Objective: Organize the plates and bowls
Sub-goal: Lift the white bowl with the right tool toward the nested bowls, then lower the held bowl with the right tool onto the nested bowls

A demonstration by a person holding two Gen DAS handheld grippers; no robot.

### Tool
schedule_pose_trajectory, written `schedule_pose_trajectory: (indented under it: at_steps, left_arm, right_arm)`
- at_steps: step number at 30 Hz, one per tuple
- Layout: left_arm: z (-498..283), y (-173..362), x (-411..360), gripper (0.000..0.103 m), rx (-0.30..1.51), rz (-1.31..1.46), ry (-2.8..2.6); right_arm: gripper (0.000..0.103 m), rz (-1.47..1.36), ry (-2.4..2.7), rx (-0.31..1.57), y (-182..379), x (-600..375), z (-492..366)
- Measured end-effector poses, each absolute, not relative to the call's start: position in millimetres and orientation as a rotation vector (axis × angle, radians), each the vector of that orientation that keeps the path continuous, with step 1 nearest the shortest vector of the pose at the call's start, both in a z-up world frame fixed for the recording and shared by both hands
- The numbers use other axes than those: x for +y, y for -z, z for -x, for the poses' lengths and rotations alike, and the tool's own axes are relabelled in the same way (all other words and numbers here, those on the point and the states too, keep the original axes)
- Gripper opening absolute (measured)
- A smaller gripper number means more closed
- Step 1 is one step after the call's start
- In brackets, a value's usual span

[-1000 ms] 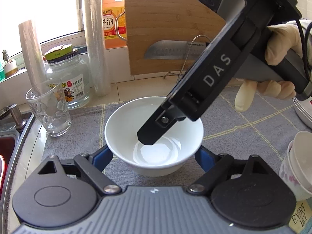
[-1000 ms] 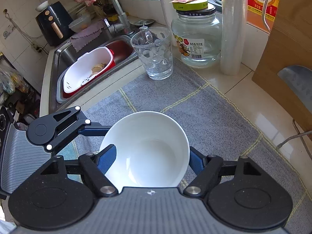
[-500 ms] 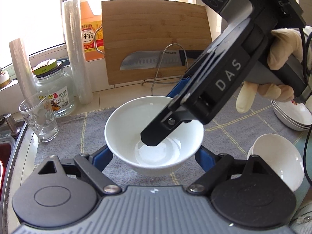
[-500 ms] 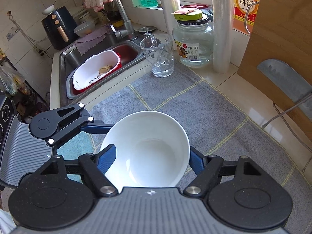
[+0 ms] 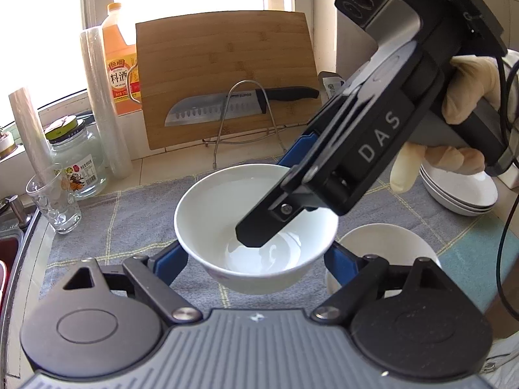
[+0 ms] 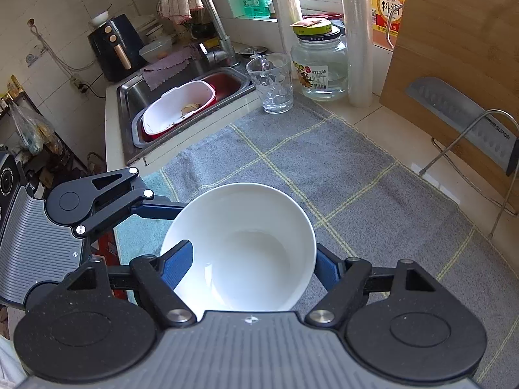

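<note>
A white bowl (image 5: pixel 256 223), grasped by the fingers of both the left gripper (image 5: pixel 256 259) and right gripper (image 6: pixel 253 259), is carried above the table (image 6: pixel 340 168), seemingly to be nested in the second bowl (image 5: pixel 386 243).

The bowl (image 5: pixel 256 223) sits over the towel (image 5: pixel 129 214) — a second bowl (image 5: pixel 386 246) just right of it, stacked plates (image 5: pixel 460 194) farther right, the glass (image 5: pixel 53 204) well left, the cutting board (image 5: pixel 227 74) behind — upright.
</note>
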State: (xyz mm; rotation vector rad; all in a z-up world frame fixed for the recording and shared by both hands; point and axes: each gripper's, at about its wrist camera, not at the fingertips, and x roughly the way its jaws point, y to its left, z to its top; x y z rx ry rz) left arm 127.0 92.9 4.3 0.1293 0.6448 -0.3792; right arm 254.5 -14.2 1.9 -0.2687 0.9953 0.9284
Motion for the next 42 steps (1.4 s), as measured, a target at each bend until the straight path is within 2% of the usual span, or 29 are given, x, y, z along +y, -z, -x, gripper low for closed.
schedule_pose_trajectory:
  at_steps: [18, 42]
  left_arm:
    - [-90.1, -15.2, 35.1, 0.09, 0.653, -0.122, 0.429]
    - [-70.8, 2.4, 10.7, 0.09, 0.732, -0.11, 0.453]
  right_arm:
    - [0.083, 0.264, -0.893, 0.974, -10.8, -77.4, -204.5]
    - [0.083, 0.265, -0.869, 1.027, 14.4, -99.9, -181.3]
